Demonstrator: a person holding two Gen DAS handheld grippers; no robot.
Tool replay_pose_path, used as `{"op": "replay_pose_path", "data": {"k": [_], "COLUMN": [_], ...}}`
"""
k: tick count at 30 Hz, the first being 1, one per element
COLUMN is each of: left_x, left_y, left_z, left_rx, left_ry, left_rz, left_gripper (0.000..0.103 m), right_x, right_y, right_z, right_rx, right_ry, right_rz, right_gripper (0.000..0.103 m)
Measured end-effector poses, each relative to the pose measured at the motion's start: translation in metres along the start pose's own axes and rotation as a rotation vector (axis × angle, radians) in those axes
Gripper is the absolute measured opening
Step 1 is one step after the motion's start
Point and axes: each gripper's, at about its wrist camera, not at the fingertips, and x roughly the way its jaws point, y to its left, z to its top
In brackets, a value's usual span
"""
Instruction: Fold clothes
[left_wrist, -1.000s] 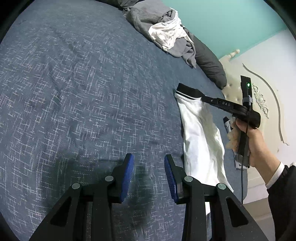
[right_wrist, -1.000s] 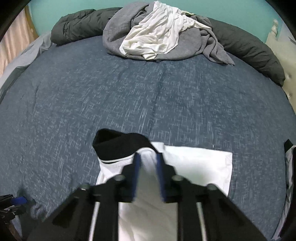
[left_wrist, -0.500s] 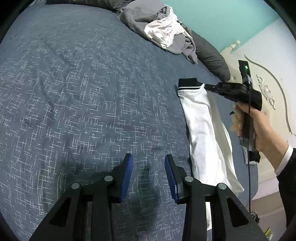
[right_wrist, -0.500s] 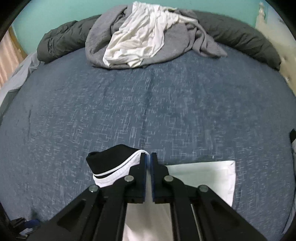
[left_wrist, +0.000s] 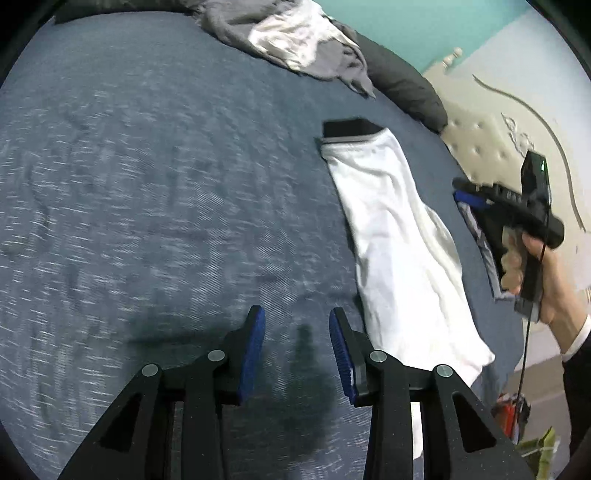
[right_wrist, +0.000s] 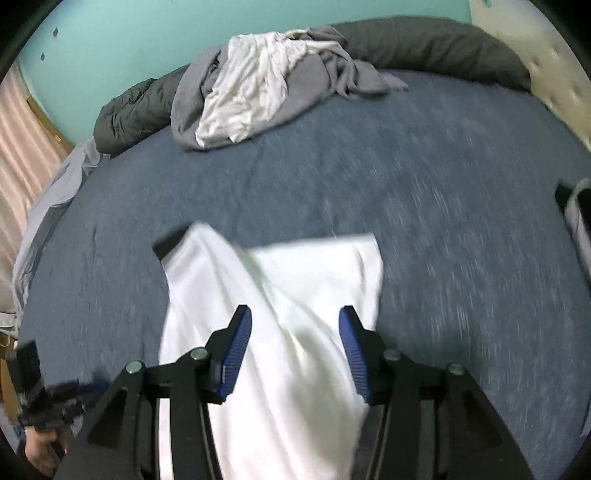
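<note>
Both grippers stand with their blue pads spread and nothing between them: the right gripper (right_wrist: 295, 354) hangs over the near part of the white garment (right_wrist: 273, 332), and the left gripper (left_wrist: 297, 350) hovers over bare bedspread (left_wrist: 147, 206) with the garment's long edge just beside its right finger. The garment lies folded into a long narrow strip on the bed, its black-trimmed end (left_wrist: 347, 129) pointing away from the left gripper and its plain white end nearest it; seen from the right gripper, one layer is lapped over the other with soft wrinkles along the lap. The step in hand looks like a reset between folds, and to do the next one well I would judge each gripper should take a corner of the same short end, pinching every layer there, then carry that end over to the opposite end with the edges kept parallel and lower it flat, so the lapped layer does not slide open. Beyond the strip, ahead of the right gripper, a heap of grey and white laundry (right_wrist: 266, 81) lies against a dark bolster (right_wrist: 436, 48). No brand, label or writing can be read in these blurred views.
</note>
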Motion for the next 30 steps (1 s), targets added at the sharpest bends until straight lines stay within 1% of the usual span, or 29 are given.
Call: {"op": "replay_pose_path", "data": {"k": [3, 6, 7, 9, 11, 13, 14, 15, 16, 17, 18, 21, 23, 25, 28, 30], "left_x": [0.007, 0.013, 0.015, 0.019, 0.023, 0.026, 0.026, 0.027, 0.027, 0.027, 0.026, 0.024, 0.023, 0.023, 0.022, 0.021], "left_y": [-0.011, -0.019, -0.021, -0.025, -0.028, -0.030, -0.031, -0.031, -0.032, -0.033, -0.032, -0.030, -0.029, -0.029, -0.028, -0.027], "left_z": [-0.004, -0.007, -0.008, -0.010, -0.013, -0.016, -0.018, -0.019, -0.020, -0.021, -0.021, -0.021, -0.021, -0.023, -0.024, -0.024], "left_rx": [0.020, 0.042, 0.047, 0.058, 0.069, 0.081, 0.086, 0.090, 0.094, 0.099, 0.099, 0.095, 0.093, 0.096, 0.098, 0.096], "left_ry": [0.010, 0.018, 0.022, 0.032, 0.043, 0.055, 0.058, 0.059, 0.061, 0.063, 0.062, 0.058, 0.056, 0.059, 0.061, 0.061], "left_rz": [-0.004, 0.002, 0.003, 0.008, 0.011, 0.013, 0.014, 0.016, 0.017, 0.018, 0.020, 0.024, 0.024, 0.023, 0.023, 0.022], "left_gripper": [0.039, 0.039, 0.039, 0.039, 0.039, 0.039, 0.039, 0.039, 0.039, 0.039, 0.039, 0.039, 0.039, 0.039, 0.039, 0.039], "right_x": [0.001, 0.001, 0.003, 0.012, 0.023, 0.032, 0.037, 0.041, 0.044, 0.045, 0.043, 0.034, 0.030, 0.032, 0.040, 0.050], "right_y": [-0.025, -0.031, -0.031, -0.024, -0.016, -0.010, -0.008, -0.008, -0.009, -0.010, -0.012, -0.021, -0.032, -0.041, -0.051, -0.049], "right_z": [-0.014, -0.013, -0.010, -0.005, 0.001, 0.000, 0.000, -0.001, -0.002, -0.002, -0.002, 0.001, 0.005, 0.010, 0.016, 0.017], "right_rx": [0.046, 0.050, 0.042, 0.001, -0.050, -0.088, -0.099, -0.103, -0.102, -0.099, -0.087, -0.033, 0.019, 0.053, 0.089, 0.065], "right_ry": [-0.005, -0.048, -0.048, -0.021, 0.015, 0.046, 0.060, 0.070, 0.075, 0.074, 0.060, 0.001, -0.022, -0.018, 0.004, 0.037], "right_rz": [0.008, 0.054, 0.054, 0.049, 0.041, 0.038, 0.034, 0.031, 0.032, 0.030, 0.026, 0.019, -0.014, -0.051, -0.082, -0.094], "right_gripper": [0.050, 0.050, 0.050, 0.049, 0.045, 0.034, 0.031, 0.022, 0.011, 0.006, 0.005, 0.003, 0.003, 0.003, 0.003, 0.003]}}
